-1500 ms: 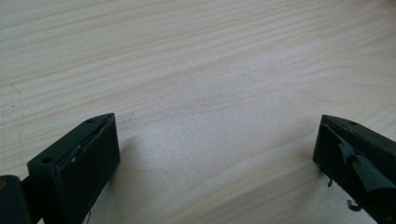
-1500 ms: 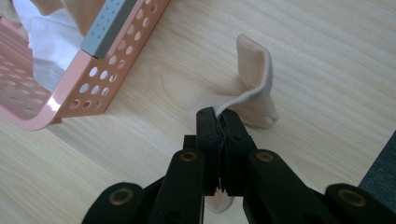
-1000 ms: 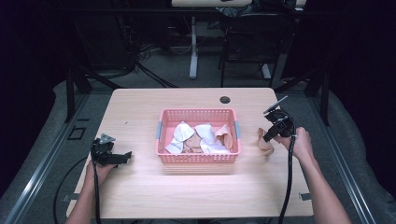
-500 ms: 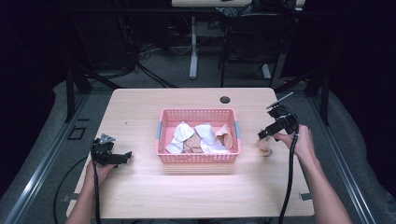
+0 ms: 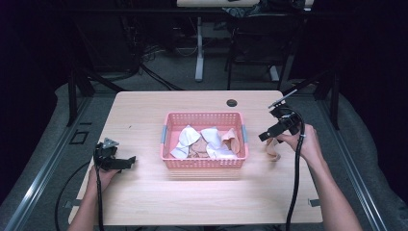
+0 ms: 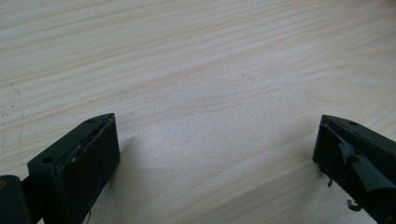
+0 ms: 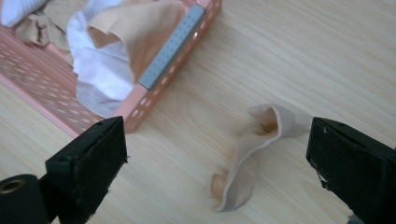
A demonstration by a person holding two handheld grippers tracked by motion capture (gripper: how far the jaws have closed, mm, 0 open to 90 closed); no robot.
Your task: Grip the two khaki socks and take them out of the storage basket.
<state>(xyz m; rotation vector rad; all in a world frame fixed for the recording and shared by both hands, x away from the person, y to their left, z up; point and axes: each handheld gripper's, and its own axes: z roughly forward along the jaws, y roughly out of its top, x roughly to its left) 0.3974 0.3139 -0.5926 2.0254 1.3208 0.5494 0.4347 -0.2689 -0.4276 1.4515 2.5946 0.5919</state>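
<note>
From where I operate, the nearest thing in the high view is my left gripper (image 5: 114, 161), resting on the near left part of the tabletop (image 5: 192, 202) with its jaws spread apart and nothing between them. In the left gripper view the same left gripper (image 6: 215, 154) looks down on bare pale wood grain, one black jaw at each lower corner.

On the right side, my right gripper (image 5: 275, 134) hangs above the tabletop in the person's right hand (image 5: 303, 144), jaws released; they have just been opening, and nothing is clamped in them. The beige sock (image 5: 273, 148) lies crumpled on the tabletop just beneath and beside those jaws, to the right of the basket. In the right gripper view, the right gripper (image 7: 217, 163) frames the beige sock (image 7: 252, 154): it lies on the wood between the two wide-set jaws, nearer the right one, touching neither pad.

Farther in, the pink plastic basket (image 5: 166, 144) sits mid-table holding white and beige socks (image 5: 211, 142). In the right gripper view its perforated wall (image 7: 154, 88) lies apart from the sock.

Beyond it, a small black cap (image 5: 232, 102) is set in the far edge of the tabletop.
</note>
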